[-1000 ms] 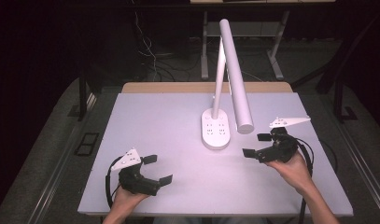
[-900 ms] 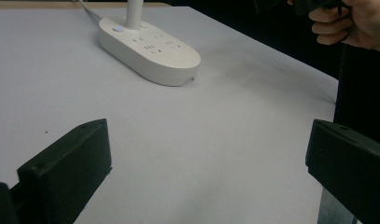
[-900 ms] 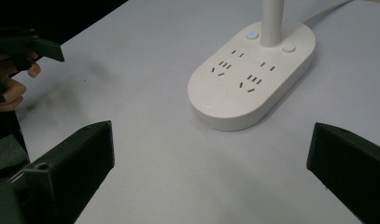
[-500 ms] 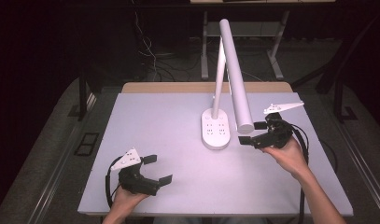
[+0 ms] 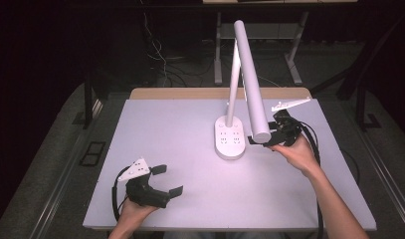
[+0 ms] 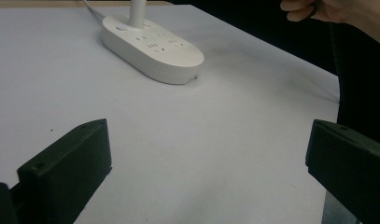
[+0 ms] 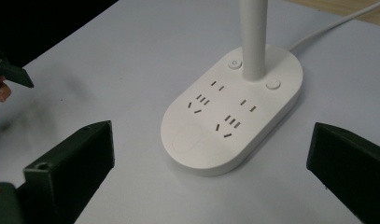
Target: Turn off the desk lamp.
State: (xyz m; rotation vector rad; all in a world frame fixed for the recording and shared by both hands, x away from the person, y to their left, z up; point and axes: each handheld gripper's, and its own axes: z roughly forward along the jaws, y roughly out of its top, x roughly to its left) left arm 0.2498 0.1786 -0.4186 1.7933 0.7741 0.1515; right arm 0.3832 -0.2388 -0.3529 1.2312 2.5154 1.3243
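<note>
A white desk lamp stands mid-table; its oval base carries sockets and two round buttons, and its long tube head slants down to the right. My right gripper is open just right of the base, jaws pointing at it, partly under the tube's end. In the right gripper view the base and stem lie ahead of the gripper, nothing between the jaws. My left gripper rests open near the front left edge, holding nothing; the left gripper view has the base far beyond it.
The white tabletop ends at a wooden strip at the back. A white cable runs from the lamp base toward the back. Dark floor, cables and table legs lie beyond. The other hand appears at the top right of the left gripper view.
My right gripper has moved forward and left, from the table's right side up to the lamp base under the tube's end. The left gripper has stayed put.
</note>
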